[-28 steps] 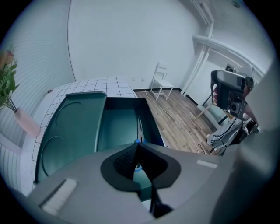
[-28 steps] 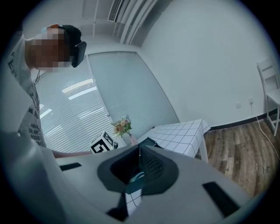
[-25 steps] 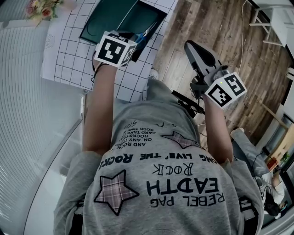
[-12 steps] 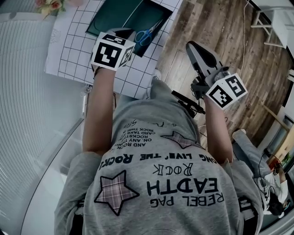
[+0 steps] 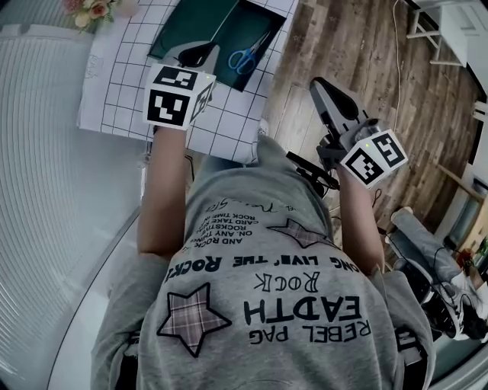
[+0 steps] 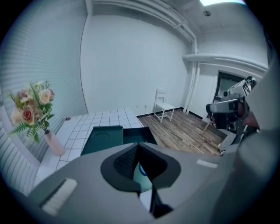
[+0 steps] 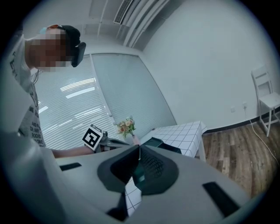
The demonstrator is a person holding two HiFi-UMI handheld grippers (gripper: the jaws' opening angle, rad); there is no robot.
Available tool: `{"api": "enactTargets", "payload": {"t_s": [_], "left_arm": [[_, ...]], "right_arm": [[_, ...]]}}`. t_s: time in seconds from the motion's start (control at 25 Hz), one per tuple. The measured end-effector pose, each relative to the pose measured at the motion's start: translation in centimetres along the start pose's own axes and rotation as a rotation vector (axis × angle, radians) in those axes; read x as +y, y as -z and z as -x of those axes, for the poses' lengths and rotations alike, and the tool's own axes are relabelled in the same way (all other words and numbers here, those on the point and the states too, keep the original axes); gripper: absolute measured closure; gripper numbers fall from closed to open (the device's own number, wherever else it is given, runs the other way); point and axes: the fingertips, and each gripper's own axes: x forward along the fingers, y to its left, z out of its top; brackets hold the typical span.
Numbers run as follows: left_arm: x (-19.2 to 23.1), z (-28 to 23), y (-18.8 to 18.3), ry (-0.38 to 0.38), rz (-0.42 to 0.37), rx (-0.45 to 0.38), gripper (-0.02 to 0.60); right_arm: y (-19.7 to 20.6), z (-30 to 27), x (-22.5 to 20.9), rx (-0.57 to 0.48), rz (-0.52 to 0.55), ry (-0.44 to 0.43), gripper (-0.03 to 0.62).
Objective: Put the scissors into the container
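The scissors lie slantwise inside the dark container, blue handles toward its near wall, so the job looks as good as done. The left gripper hovers just at the near side of the container with its jaws pressed together and nothing between them. The right gripper hangs well off to the right of the container, out over the wooden floor, jaws likewise together and empty.

So where's the danger? First, that left gripper. It sits close to the container's near rim, and a careless swing toward it could clip the wall and skid the whole box across the checked surface.

Second, the container sits close to the surface's right-hand edge, by the look of the head view. A shove that way could tip it, scissors and all, onto the floor.

Third, the scissors themselves. Whether the blades lie flat on the bottom or lean against a wall I can't quite tell from up here. If they lean, a jolt to the box could make them slide or rattle loose.

Least likely is the vase of flowers, well to the left of the container. Only a wide sweep of the left arm would reach it.
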Motion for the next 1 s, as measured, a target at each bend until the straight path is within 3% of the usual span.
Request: {"api": "enactTargets", "payload": {"t_s": [0.2, 0.52, 0.76, 0.88, 1.0], "left_arm": [[0.3, 3.3, -2.9, -0.03, -0.086, -0.1, 0.572], [1.1, 7.9, -5.2, -0.065, -0.121, -0.231, 0.572], [1.4, 11.1, -5.8, -0.154, -0.238, -0.323, 0.572], [1.4, 12.3, -5.6, -0.155, -0.23, -0.38, 0.572], [1.2, 12.9, -5.1, -0.088, -0.182, -0.454, 0.572]], "right_arm": [[-0.8, 0.4, 0.8, -0.028, 0.018, 0.041, 0.579], [-1.7, 0.8, 2.7, -0.062, 0.061, 0.063, 0.579], [-2.9, 0.9, 4.3, -0.093, 0.116, 0.08, 0.579], [-3.4, 1.0, 4.6, -0.113, 0.138, 0.106, 0.579], [-4.0, 1.2, 5.1, -0.129, 0.148, 0.106, 0.579]]}}
